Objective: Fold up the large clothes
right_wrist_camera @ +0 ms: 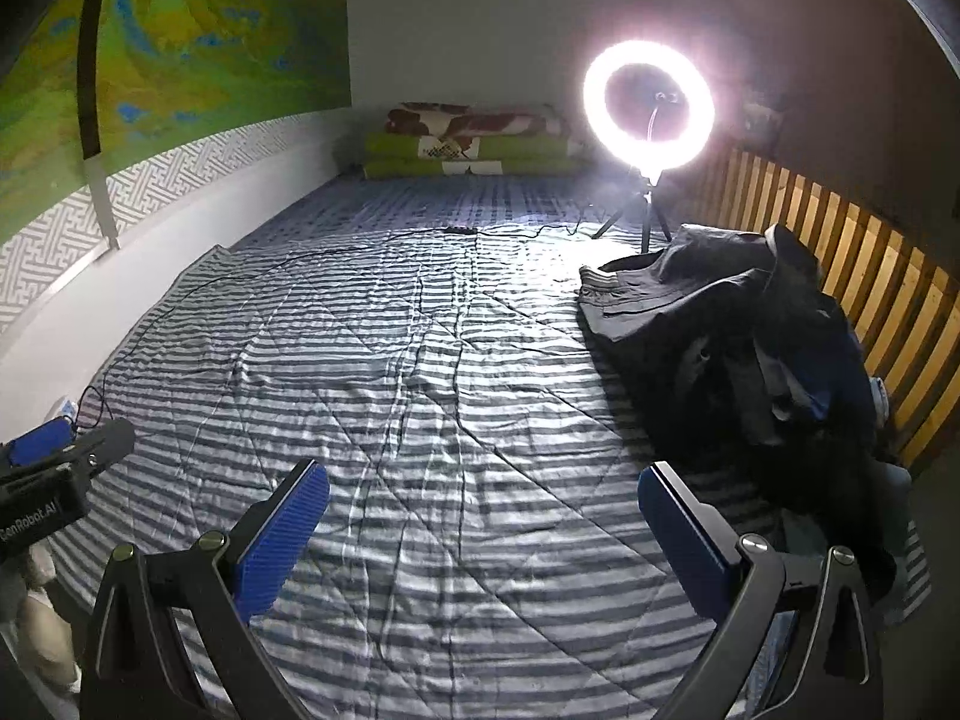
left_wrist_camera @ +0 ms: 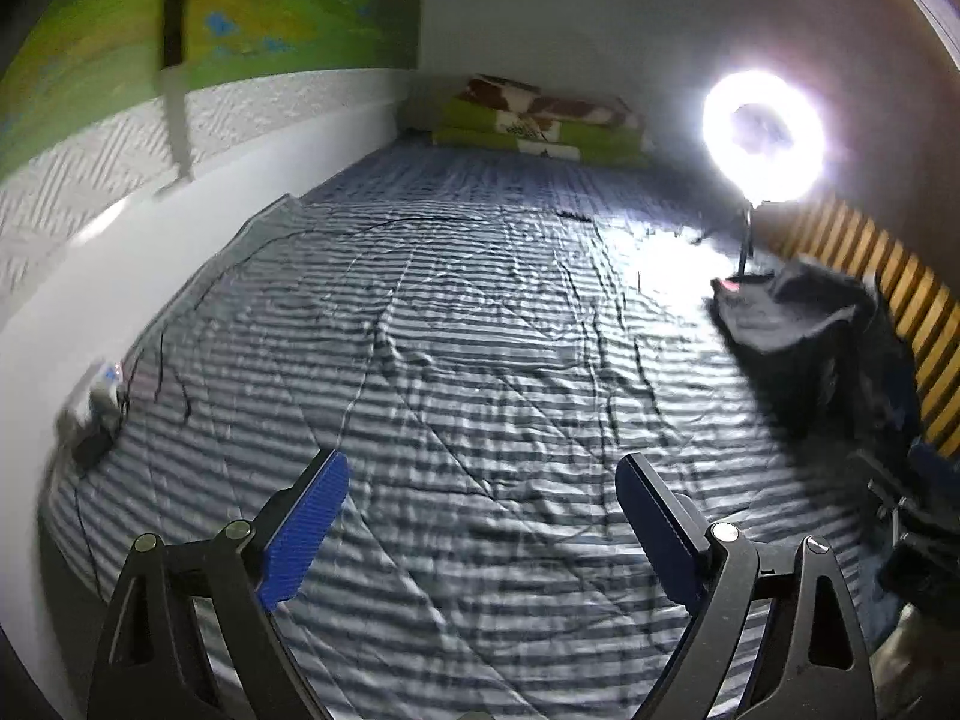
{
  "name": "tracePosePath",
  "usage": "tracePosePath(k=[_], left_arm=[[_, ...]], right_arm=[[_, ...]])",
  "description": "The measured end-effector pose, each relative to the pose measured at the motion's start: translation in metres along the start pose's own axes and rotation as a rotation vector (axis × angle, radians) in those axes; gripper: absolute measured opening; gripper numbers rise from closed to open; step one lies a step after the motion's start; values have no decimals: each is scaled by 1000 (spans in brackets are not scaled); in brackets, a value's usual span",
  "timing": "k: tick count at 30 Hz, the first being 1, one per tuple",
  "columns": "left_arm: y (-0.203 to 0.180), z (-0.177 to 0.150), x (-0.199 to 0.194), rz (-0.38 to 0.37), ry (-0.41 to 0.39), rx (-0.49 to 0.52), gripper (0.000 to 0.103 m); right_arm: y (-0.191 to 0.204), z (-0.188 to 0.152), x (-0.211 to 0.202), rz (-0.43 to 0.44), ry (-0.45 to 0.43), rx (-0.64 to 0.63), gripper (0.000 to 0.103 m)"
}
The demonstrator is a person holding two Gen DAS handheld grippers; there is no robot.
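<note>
A heap of dark clothes (right_wrist_camera: 744,348) lies crumpled on the right side of the striped bed cover (right_wrist_camera: 420,360), against the slatted wooden rail. The same heap of clothes (left_wrist_camera: 810,324) shows blurred at the right in the left wrist view. My left gripper (left_wrist_camera: 483,480) hovers open over the striped cover (left_wrist_camera: 450,330), nothing between its blue pads. My right gripper (right_wrist_camera: 483,492) is open too, above the cover, with the heap just to its right and not touched. The other gripper's body (right_wrist_camera: 54,480) shows at the left edge of the right wrist view.
A lit ring light (right_wrist_camera: 648,105) on a tripod stands at the far right of the bed, its black cable (right_wrist_camera: 300,258) trailing left across the cover. Folded green and brown blankets (right_wrist_camera: 468,141) are stacked at the far end. A wooden slatted rail (right_wrist_camera: 852,264) bounds the right side, a wall the left.
</note>
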State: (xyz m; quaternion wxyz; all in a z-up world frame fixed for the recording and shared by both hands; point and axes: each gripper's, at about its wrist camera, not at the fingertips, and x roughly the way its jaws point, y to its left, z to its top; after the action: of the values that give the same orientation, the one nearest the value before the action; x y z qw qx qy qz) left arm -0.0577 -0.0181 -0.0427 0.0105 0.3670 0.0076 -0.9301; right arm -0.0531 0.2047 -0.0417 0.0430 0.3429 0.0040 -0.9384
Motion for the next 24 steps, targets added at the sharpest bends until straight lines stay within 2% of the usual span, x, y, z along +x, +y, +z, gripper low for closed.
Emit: tracePosePath(k=[4,6,11,15,18,24], left_arm=[[-15,11,18,26,5,82,93],[-18,14,26,32,10,79,93],[-16,15,46,-19,27,40,93],[-16,9,60,-41,3,45,91],[-17,7,70,-70,17,56,90],[-16,10,62,-74,-25,58,91]], right_arm=[[-1,10,15,2,0,19,102],[-2,13,20,-2,-4,27,102],[-11,15,30,-22,-2,45,102],[-16,15,44,-45,13,63,102],[-16,14,55,-54,33,60,102],[-5,16,63,-59,22,45,102]])
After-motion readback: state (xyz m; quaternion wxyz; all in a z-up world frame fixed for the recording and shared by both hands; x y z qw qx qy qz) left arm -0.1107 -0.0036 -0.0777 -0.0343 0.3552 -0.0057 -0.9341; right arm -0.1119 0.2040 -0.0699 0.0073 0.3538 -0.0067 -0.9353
